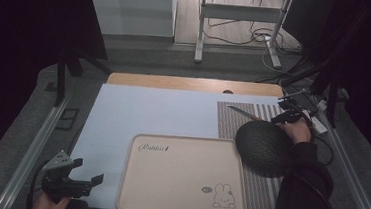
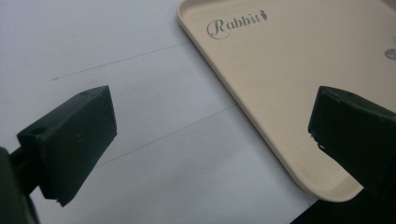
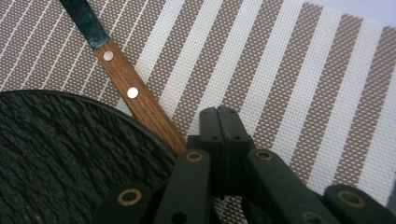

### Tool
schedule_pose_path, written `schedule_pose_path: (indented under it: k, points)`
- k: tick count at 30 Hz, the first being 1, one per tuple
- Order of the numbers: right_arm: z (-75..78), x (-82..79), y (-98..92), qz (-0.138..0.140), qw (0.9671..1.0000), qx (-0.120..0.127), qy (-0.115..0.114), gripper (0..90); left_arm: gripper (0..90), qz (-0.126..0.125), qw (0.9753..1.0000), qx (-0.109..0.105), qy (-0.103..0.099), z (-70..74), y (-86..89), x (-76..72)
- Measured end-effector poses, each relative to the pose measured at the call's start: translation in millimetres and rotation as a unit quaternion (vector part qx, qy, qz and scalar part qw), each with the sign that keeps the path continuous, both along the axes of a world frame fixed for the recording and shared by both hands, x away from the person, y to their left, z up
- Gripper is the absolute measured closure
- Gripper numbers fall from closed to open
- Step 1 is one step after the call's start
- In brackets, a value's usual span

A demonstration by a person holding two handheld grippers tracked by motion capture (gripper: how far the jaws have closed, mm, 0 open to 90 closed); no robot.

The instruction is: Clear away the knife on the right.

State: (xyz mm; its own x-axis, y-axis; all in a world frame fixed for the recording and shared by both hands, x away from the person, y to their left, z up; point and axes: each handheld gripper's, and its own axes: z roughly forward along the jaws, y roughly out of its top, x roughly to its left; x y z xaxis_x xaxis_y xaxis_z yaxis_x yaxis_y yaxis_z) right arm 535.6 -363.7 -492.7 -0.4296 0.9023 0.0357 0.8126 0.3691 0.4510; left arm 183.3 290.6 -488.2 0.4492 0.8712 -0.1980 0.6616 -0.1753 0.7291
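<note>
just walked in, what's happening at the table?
A person works with a gripper in each hand. The right gripper is at the far right of the table, jaws shut beside the wooden handle of a knife; whether they pinch its end can't be told. The knife lies on a striped placemat, its handle running along the edge of a dark round plate. The left gripper hovers open at the near left, beside a beige tray with nothing on it.
</note>
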Motion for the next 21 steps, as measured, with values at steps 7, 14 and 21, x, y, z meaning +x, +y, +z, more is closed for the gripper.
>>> schedule_pose_path:
  k: [7,14,21]
  points:
    - [15.4,0.3,4.9,-0.012,0.9988,0.017,-0.043,54.9,1.2,0.000,1.0000,0.000,0.000,0.0,0.1,0.0]
    - [18.7,3.0,29.2,0.019,0.9984,0.012,-0.052,22.8,1.2,0.000,1.0000,0.000,0.001,0.0,0.0,0.2]
    - [13.9,8.7,59.6,0.041,0.9985,-0.001,-0.038,0.0,1.2,0.000,1.0000,-0.001,0.001,-0.2,0.3,0.2]
